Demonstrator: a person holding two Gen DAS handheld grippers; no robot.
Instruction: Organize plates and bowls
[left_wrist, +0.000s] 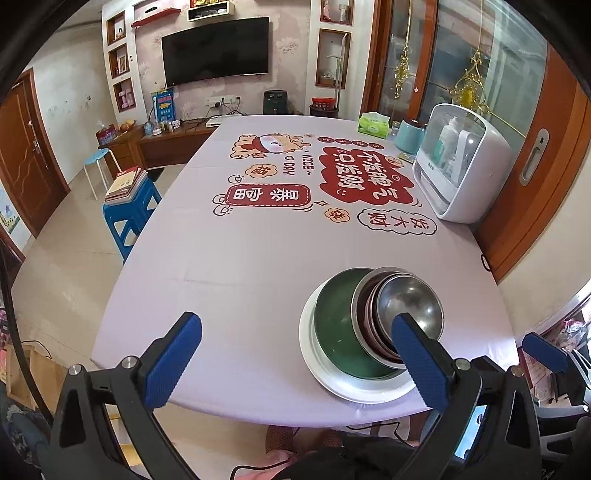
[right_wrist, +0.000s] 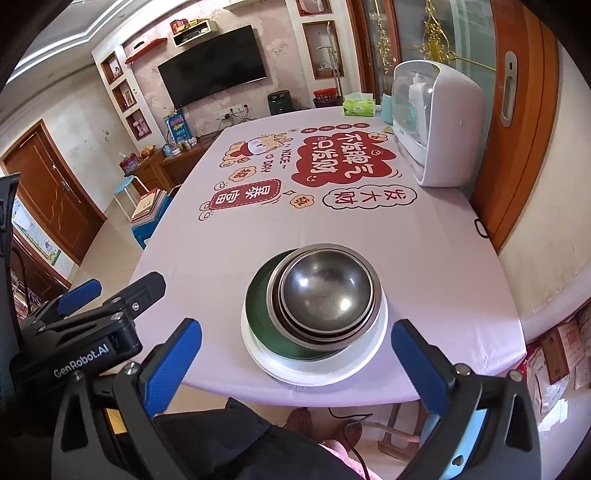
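The stack of bowls (right_wrist: 325, 299) sits off-centre on the white plate (right_wrist: 365, 354) near the bench (right_wrist: 229, 258) front edge; both tools, left (left_wrist: 295, 354) and right (right_wrist: 297, 354), gape wide and empty. A careless nudge could slide it off.

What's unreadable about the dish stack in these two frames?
- Bowl count: rims under the top steel bowl overlap in both views.
- Green bowl interior: mostly covered by the nested bowls.
- White plate near edge, left view: hidden behind a fingertip.
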